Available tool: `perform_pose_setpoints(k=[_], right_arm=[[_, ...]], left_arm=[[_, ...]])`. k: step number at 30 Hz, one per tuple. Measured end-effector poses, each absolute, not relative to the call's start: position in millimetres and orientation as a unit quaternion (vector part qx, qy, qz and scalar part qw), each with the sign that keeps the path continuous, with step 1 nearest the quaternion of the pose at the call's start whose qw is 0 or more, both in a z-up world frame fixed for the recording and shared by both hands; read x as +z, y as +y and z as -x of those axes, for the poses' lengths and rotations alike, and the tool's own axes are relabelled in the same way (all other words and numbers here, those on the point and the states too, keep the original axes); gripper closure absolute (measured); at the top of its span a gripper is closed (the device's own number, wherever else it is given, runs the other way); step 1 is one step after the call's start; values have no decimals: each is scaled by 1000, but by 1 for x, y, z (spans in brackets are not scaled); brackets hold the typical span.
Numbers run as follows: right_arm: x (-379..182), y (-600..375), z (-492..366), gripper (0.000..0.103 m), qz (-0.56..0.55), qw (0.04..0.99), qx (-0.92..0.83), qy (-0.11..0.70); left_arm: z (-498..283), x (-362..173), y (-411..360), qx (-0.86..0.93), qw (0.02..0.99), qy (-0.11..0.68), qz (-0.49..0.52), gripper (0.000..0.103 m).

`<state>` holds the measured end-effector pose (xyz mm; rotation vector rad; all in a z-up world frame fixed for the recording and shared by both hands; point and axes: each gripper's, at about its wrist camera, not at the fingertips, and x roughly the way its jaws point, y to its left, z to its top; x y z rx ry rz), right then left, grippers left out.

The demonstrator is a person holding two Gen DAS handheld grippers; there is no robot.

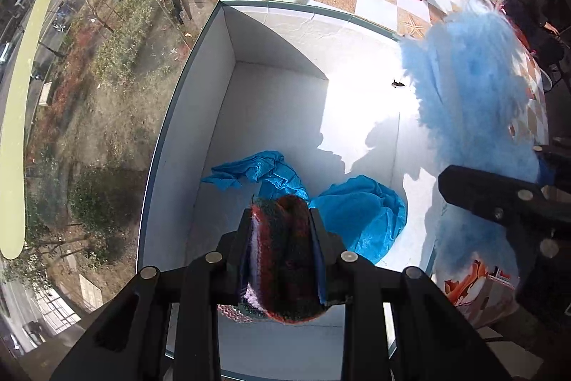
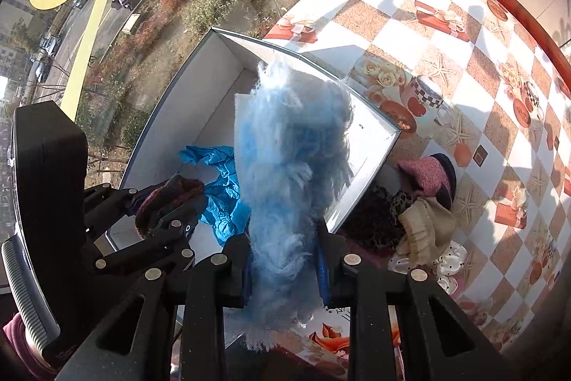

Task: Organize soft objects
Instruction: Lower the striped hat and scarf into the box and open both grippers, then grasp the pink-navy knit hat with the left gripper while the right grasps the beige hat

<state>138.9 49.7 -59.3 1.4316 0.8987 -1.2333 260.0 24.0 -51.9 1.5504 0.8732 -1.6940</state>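
- The desk (image 2: 446,34), under and beyond both grippers, wears a glossy checked oilcloth printed with starfish, roses and gift boxes; it looks slick, so cloth would probably slide on it.
- The white box (image 1: 200,116) lies straight ahead of and below the left gripper: stiff flat card walls, dark rim, smooth pale floor. It appears to be where the soft things go.
- The fluffy blue piece (image 2: 292,159) is pinched in the right gripper (image 2: 285,259), whose jaws press its lower end while the long shaggy pile stands up ahead of the fingers, over the box's near right edge. It seems very light and squashy; a hold deep in the bulk is safer than one on loose fibres, which could pull free.
- The blue cloth (image 1: 360,216) sits crumpled on the box floor just ahead of the left gripper: thin, creased, faintly shiny, limp.
- The dark red knit item (image 1: 285,245) is squeezed between the jaws of the left gripper (image 1: 282,238), above the box's near end. Woolly, striped red, black and white; it should compress easily and drop without bouncing.
- A heap of other soft things (image 2: 421,220) waits on the desk right of the right gripper, outside the box: a pink knit piece, a beige one, dotted fabric. Any raised fold would do as a grip.
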Motion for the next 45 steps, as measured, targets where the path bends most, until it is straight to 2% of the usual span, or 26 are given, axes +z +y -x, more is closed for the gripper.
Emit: perform_pose_setpoints(k=[19, 20, 21, 22, 23, 24, 25, 26, 27, 31, 35, 40, 45], right_arm=[[-66, 46, -138, 76, -607, 503, -499, 360], [-66, 45, -138, 73, -610, 506, -495, 356], [-65, 45, -137, 68, -614, 506, -493, 352], [-65, 46, -135, 46, -618, 506, -494, 346], [-63, 46, -133, 16, -622, 506, -494, 336], [-62, 47, -130, 5, -625, 501, -498, 332], [-60, 48, -126, 1, -631, 497, -499, 325], [-58, 49, -122, 1, -641, 492, -495, 318], [-55, 52, -116, 1, -655, 482, -493, 310], [-29, 78, -73, 1, -704, 454, -478, 263], [-4, 122, -19, 1, -727, 417, -479, 261], [-4, 166, 44, 1, -706, 351, -507, 348], [-55, 174, 69, 1, -653, 345, -492, 462]], left_arm=[[-264, -47, 26, -658, 333, 338, -584, 68], [-264, -45, 26, -661, 335, 338, -580, 56], [-265, -43, 27, -663, 338, 338, -576, 45], [-265, -40, 27, -668, 340, 340, -568, 23], [-267, -37, 26, -676, 342, 345, -554, 18], [-268, -35, 26, -685, 345, 350, -538, 17], [-270, -34, 25, -691, 346, 352, -528, 14], [-271, -34, 25, -697, 343, 356, -519, 3], [-272, -35, 24, -702, 340, 363, -510, 1], [-266, -38, 25, -722, 284, 397, -491, 0], [-237, -34, 32, -742, 255, 367, -499, 0], [-193, -32, 47, -751, 224, 337, -522, 0], [-164, -43, 70, -740, 218, 321, -549, 0]])
